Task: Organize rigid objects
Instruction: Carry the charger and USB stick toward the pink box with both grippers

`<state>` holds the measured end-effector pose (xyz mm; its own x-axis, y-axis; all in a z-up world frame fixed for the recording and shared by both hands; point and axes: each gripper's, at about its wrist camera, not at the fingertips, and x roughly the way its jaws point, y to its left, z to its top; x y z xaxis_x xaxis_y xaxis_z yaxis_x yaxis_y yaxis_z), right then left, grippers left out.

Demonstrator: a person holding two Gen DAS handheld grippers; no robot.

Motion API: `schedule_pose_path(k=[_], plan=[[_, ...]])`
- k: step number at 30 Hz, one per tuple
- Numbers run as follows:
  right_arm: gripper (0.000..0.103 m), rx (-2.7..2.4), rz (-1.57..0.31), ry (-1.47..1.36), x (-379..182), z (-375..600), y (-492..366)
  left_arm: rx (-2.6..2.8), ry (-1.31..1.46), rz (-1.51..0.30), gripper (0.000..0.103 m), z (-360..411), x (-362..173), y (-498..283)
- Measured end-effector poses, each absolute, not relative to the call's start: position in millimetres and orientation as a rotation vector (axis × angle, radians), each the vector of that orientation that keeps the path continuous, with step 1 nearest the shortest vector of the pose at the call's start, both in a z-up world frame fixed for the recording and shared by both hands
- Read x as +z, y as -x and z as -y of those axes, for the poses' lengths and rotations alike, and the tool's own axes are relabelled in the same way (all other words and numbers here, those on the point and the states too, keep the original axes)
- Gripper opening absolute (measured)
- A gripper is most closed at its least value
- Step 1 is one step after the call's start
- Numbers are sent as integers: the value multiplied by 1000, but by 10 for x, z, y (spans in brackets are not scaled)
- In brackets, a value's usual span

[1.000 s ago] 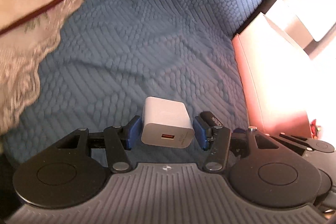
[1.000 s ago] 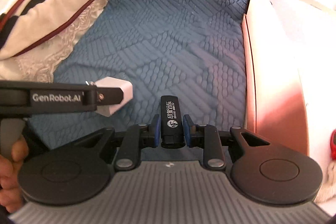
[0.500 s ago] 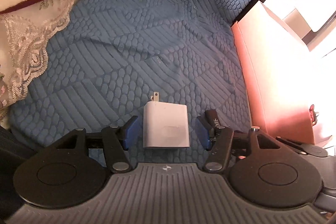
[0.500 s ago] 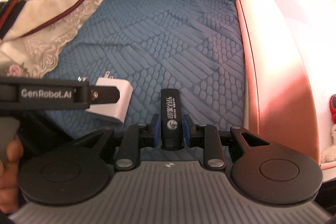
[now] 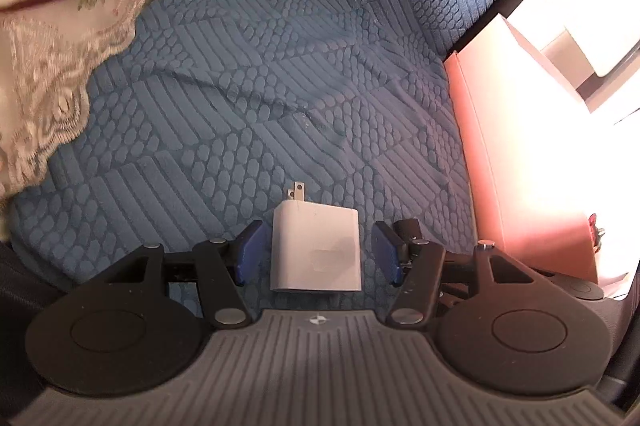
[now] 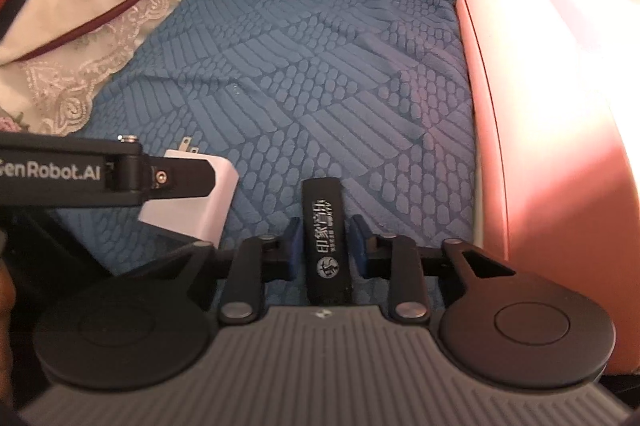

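A white plug-in charger [image 5: 316,258] lies flat on the blue quilt [image 5: 300,66], its prongs pointing away. My left gripper [image 5: 317,232] is open around it, with a gap at each blue pad. In the right wrist view the charger [image 6: 196,210] shows partly under a finger [image 6: 180,178] of the left gripper. My right gripper [image 6: 326,226] holds a black stick with white print [image 6: 322,202]. Its jaws are closing, with the pads against the stick's sides. The stick points away, low over the quilt.
A pink box [image 6: 540,106] stands along the right edge of the quilt, close to the right gripper; it also shows as the pink box [image 5: 520,166]. A lace-trimmed pillow [image 5: 60,26] covers the far left. A person's hand [image 6: 6,286] shows at the left edge.
The left gripper let go of the charger, which tipped from port-toward-camera to lying flat on the quilt. The right gripper sank slightly, and more of the stick's length now shows.
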<state>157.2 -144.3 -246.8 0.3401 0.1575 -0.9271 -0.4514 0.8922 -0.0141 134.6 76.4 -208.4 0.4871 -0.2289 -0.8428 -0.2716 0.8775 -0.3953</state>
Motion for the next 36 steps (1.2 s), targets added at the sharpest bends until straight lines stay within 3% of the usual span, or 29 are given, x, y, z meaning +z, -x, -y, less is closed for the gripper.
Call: schedule_pose_path(k=[27, 30, 36], plan=[[27, 327, -1122, 308, -2460, 1551, -1640, 36, 327, -1075, 64, -508, -2183, -1433], [27, 320, -1121, 301, -2458, 1565, -1647, 48, 321, -1067, 59, -512, -2185, -1453], [26, 317, -1114, 307, -2472, 1538, -1650, 49, 364, -1060, 58, -587, -2173, -1459]])
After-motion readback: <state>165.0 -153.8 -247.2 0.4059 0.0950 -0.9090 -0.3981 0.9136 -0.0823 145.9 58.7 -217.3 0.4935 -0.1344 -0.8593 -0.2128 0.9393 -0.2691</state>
